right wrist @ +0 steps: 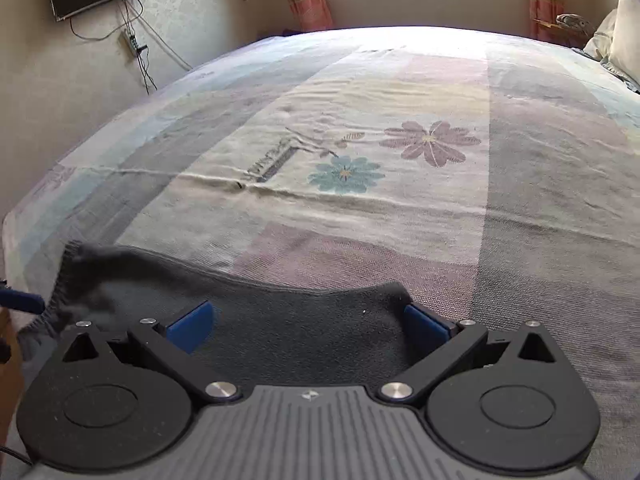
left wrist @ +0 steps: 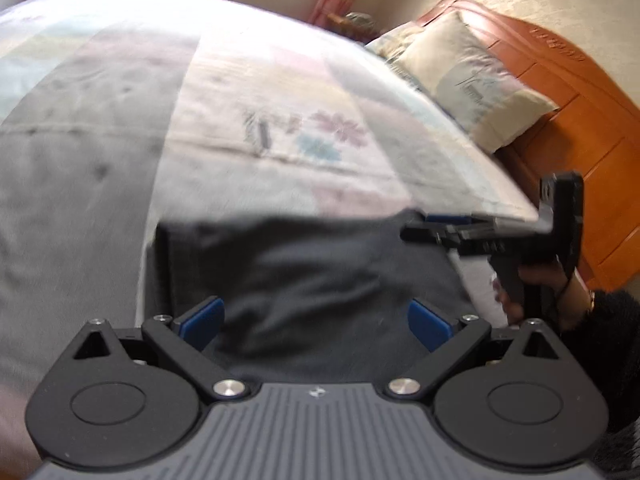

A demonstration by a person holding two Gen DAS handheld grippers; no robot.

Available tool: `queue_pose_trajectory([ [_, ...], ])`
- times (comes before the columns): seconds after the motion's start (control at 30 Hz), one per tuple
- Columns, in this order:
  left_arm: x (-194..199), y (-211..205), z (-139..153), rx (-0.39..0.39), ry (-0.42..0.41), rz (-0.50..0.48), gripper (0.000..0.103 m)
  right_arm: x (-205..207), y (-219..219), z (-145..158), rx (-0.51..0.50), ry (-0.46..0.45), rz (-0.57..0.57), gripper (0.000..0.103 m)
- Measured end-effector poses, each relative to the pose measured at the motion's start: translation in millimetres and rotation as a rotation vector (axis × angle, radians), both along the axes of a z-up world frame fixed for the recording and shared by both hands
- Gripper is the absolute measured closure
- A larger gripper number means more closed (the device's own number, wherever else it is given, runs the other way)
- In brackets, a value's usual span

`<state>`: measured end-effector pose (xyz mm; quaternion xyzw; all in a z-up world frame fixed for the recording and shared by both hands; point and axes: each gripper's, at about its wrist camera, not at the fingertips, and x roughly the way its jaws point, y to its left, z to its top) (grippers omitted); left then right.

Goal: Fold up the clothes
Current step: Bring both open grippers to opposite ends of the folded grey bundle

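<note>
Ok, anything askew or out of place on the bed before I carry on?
Only the dark garment: in the right wrist view its far-left corner is curled up off the bedspread and the far edge runs wavy, not straight. The bedspread has a crease across the middle. Nothing looks spilled or damaged.

Beyond the dark garment (right wrist: 280, 320) the bed (right wrist: 360, 208) lies flat and open toward the window. The pillow (left wrist: 468, 76) and wooden headboard (left wrist: 568, 120) wall off one side, and the right claw (left wrist: 436, 228) crosses the garment's far corner.
</note>
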<state>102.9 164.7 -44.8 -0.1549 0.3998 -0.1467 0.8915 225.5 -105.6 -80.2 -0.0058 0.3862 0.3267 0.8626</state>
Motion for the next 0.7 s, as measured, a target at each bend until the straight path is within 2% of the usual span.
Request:
queue_pose_trajectory([
  [0.1, 23.1, -2.8, -6.3, 0.05, 0.001, -0.024, 0.005, -19.4, -9.6, 11.1, 0.026, 0.002, -0.001, 0.0],
  [0.17, 41.6, 0.1, -20.5, 0.076, 0.028, -0.012, 0.005, -34.1, -16.6, 15.2, 0.047, 0.013, -0.003, 0.0],
  [0.23, 58.3, 7.0, -33.3, 0.079, 0.039, 0.007, 0.005, -48.4, -22.4, 16.7, 0.068, 0.029, -0.003, 0.0],
  [0.3, 68.0, 10.2, -34.9, 0.088, 0.02, 0.012, 0.005, -61.5, -26.4, 16.6, 0.08, 0.039, -0.008, 0.0],
  [0.37, 75.1, 10.9, -31.9, 0.091, 0.038, 0.02, 0.005, -72.5, -29.3, 15.8, 0.084, 0.048, -0.015, 0.0],
  [0.47, 64.1, 5.7, -17.5, 0.102, 0.026, 0.021, 0.005, -83.7, -30.7, 16.0, 0.09, 0.055, -0.013, 0.0],
  [0.6, 25.8, -6.7, -2.2, 0.111, -0.013, -0.05, 0.005, -90.3, -25.3, 14.8, 0.093, 0.064, 0.009, 0.0],
  [0.7, 6.6, -6.8, -15.4, 0.088, 0.038, -0.061, 0.005, -93.5, -20.8, 10.9, 0.088, 0.078, 0.02, 0.0],
])
